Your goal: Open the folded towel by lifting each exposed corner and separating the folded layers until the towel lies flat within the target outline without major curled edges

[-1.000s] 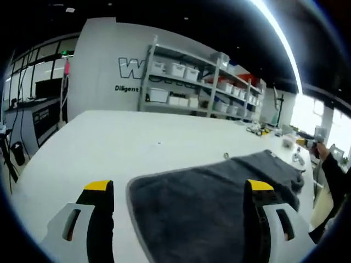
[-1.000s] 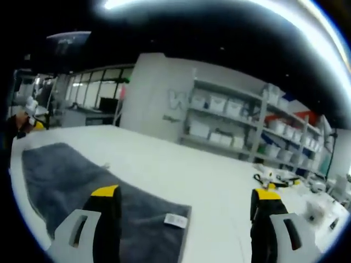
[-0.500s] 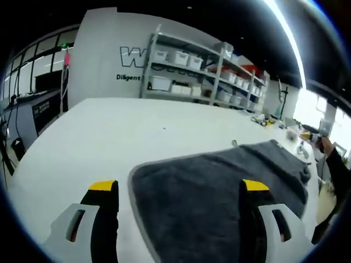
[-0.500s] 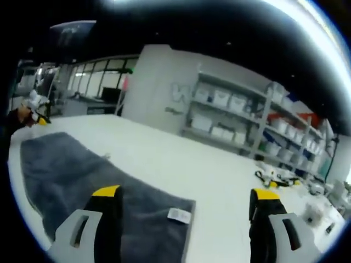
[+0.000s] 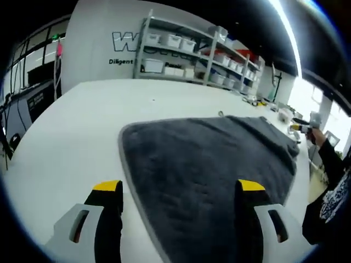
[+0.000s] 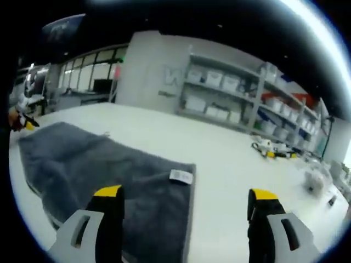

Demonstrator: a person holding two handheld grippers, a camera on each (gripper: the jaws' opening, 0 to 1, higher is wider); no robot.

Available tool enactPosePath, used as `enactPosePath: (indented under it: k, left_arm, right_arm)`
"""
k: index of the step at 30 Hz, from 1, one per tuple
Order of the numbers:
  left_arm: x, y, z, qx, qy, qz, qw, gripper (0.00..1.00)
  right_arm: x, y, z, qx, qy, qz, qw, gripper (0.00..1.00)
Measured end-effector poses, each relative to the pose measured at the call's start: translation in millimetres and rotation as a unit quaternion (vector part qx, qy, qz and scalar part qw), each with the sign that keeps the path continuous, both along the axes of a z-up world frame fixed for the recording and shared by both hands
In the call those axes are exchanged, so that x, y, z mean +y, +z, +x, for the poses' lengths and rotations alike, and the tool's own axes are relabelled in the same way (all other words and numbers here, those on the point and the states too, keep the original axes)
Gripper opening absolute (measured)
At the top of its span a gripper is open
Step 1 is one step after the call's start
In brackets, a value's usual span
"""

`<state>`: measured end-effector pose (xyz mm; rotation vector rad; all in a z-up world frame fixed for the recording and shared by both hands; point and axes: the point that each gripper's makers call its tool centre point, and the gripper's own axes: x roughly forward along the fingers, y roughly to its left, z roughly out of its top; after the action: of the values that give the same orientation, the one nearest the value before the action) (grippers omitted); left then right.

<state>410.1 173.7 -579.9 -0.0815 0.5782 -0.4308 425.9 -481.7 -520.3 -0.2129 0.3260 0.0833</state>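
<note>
Across the middle of the left gripper view a dark grey terry towel (image 5: 208,164) with a pale stitched edge lies spread on the wide white desk (image 5: 71,131), its rounded near corner at centre left. The left tool (image 5: 178,192) rises from the bottom of the frame with its yellow-tipped jaws wide apart and nothing between them; the right jaw stands over the cloth, the left jaw over bare desk. At the right edge a person's dark sleeve (image 5: 332,164) reaches toward the towel's far end.

The right gripper view has the same towel (image 6: 98,175) filling the lower left, a small white label (image 6: 181,176) near its corner. The right tool (image 6: 185,193) is likewise wide open and empty. Grey metal shelving with white bins (image 6: 236,104) lines the wall beyond.
</note>
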Motion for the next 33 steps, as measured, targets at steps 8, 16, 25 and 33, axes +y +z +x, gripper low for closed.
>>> enactPosePath:
  k: [8,16,25,33]
  left_arm:
    - [8,-3.1,-32.2,0.02,0.006,0.0,0.9998,0.75]
    - [11,-5.0,-54.3,0.035,0.003,0.017,0.9992,0.67]
    - [8,-10.4,-69.2,0.049,-0.005,0.005,0.9988,0.6]
    - [9,-17.5,-72.1,0.05,-0.011,0.024,0.9984,0.49]
  right_arm:
    - [-4,-19.7,-24,0.026,-0.014,0.01,0.9995,0.91]
    - [-5,-35.9,-40,0.061,-0.021,0.005,0.9979,0.87]
    - [-12,-41.5,-53,0.084,-0.046,0.042,0.9945,0.78]
    - [-16,-56.3,-57,0.117,-0.073,0.06,0.9886,0.52]
